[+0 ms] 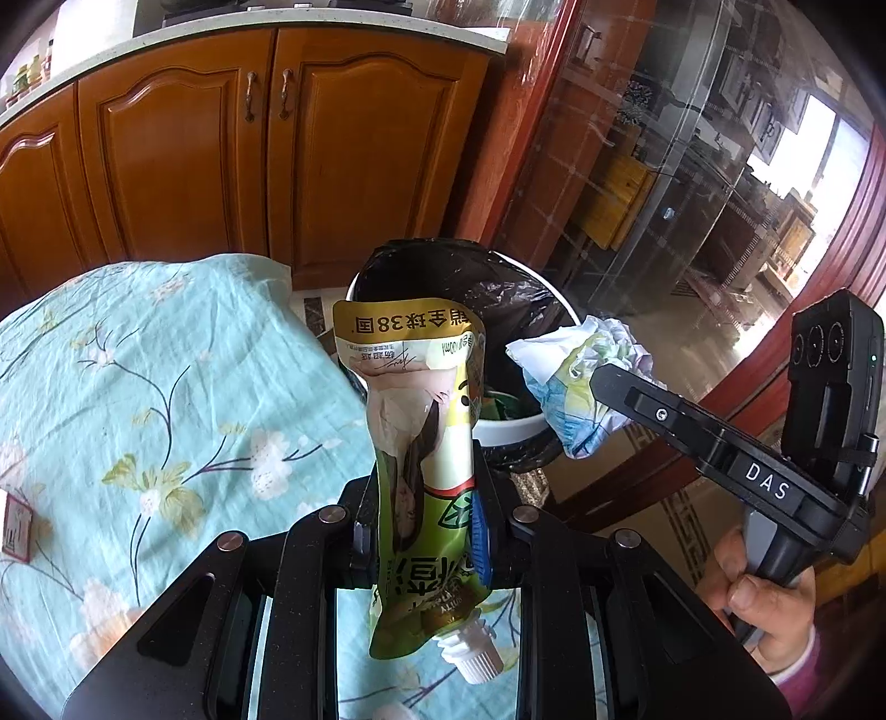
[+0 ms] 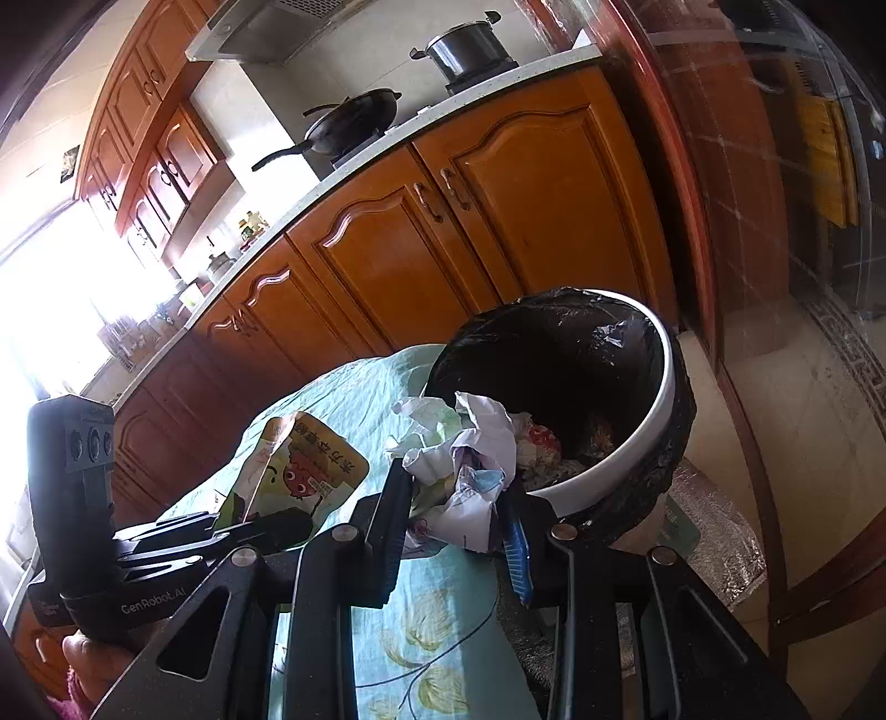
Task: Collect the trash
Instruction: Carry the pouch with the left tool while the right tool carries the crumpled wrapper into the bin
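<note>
While both pieces of trash hang near the bin, we have each tool loaded. Our left gripper (image 1: pixel 423 531) is clamped on a green drink pouch (image 1: pixel 421 443), which stands upright between the jaws with its white spout cap (image 1: pixel 476 656) hanging below them. Our right gripper (image 2: pixel 459 515) is clamped on a crumpled paper wad (image 2: pixel 470 459), held just at the near rim of the trash bin (image 2: pixel 659 387), a white bin lined with a black bag (image 1: pixel 498 299) that already holds some scraps.

The risk we see is in the release. The pouch is still over the floral tablecloth (image 1: pixel 166 387) at the table's edge, short of the opening, so letting go now would likely drop it on the cloth or down the gap beside the bin. The wad sits close over the rim and could catch there and roll off outside. The two tools are also near each other, and crowding both over one mouth could make them knock together.

Around us stand wooden cabinets (image 1: pixel 332 155), a wok (image 2: pixel 354 122) and a pot (image 2: pixel 470 50) on the counter, and a small red-edged card (image 1: pixel 16 526) on the cloth. Nothing blocks the bin's mouth.
</note>
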